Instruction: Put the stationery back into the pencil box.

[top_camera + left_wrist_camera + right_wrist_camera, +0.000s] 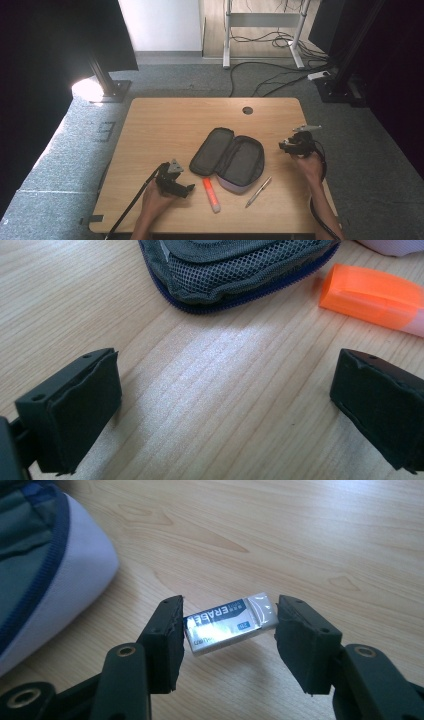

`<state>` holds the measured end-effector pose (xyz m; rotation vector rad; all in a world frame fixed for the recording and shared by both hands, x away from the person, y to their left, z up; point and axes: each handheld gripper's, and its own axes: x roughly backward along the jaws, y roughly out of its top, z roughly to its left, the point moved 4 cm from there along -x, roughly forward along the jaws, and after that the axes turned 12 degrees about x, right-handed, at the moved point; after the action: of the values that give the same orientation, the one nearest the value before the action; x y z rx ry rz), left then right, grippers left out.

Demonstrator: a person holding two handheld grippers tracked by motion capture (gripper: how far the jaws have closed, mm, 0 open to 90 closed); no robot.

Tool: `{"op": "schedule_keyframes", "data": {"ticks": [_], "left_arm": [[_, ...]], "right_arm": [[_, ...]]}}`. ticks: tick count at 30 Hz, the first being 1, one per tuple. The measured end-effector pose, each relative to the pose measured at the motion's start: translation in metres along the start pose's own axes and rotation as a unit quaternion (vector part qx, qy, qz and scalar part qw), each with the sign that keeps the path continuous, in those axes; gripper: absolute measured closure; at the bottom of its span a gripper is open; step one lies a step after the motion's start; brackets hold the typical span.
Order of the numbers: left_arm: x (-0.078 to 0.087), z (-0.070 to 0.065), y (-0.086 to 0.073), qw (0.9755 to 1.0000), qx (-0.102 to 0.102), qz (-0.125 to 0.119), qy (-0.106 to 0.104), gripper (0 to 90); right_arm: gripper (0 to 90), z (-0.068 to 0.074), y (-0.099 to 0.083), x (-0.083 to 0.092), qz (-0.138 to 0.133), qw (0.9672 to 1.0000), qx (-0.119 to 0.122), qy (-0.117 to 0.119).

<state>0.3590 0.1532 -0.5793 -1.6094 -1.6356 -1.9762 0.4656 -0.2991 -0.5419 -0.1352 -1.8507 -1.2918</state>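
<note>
An open grey pencil case (227,157) with a blue zip lies in the middle of the wooden table (165,120). An orange highlighter (211,194) rests in front of it, and a silver pen (258,191) lies to the right. My left gripper (186,189) is low over the table, open, with bare wood between its jaws (225,405); the case's edge (235,265) and the highlighter (375,295) lie just ahead. At the right of the case (30,565), my right gripper (285,145) is shut on a white eraser (230,622), one pad against each of its ends.
A round cable hole (247,110) is near the table's far edge. Beyond the table are grey carpet, a desk frame (227,35) with cables on the floor, and black stands at both sides. Cables trail from both grippers off the front edge.
</note>
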Motion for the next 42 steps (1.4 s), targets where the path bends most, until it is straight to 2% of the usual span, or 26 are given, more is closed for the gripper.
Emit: {"op": "schedule_keyframes", "data": {"ticks": [17, 42], "left_arm": [[0.0, 0.0, 0.0, 1.0, 0.0, 0.0, 0.0, 0.0], [0.0, 0.0, 0.0, 1.0, 0.0, 0.0, 0.0, 0.0]], "right_arm": [[45.0, 0.018, 0.022, 0.011, -0.016, 0.9995, 0.016, 0.021], [45.0, 0.053, 0.052, 0.021, -0.029, 0.997, 0.058, 0.044]]}}
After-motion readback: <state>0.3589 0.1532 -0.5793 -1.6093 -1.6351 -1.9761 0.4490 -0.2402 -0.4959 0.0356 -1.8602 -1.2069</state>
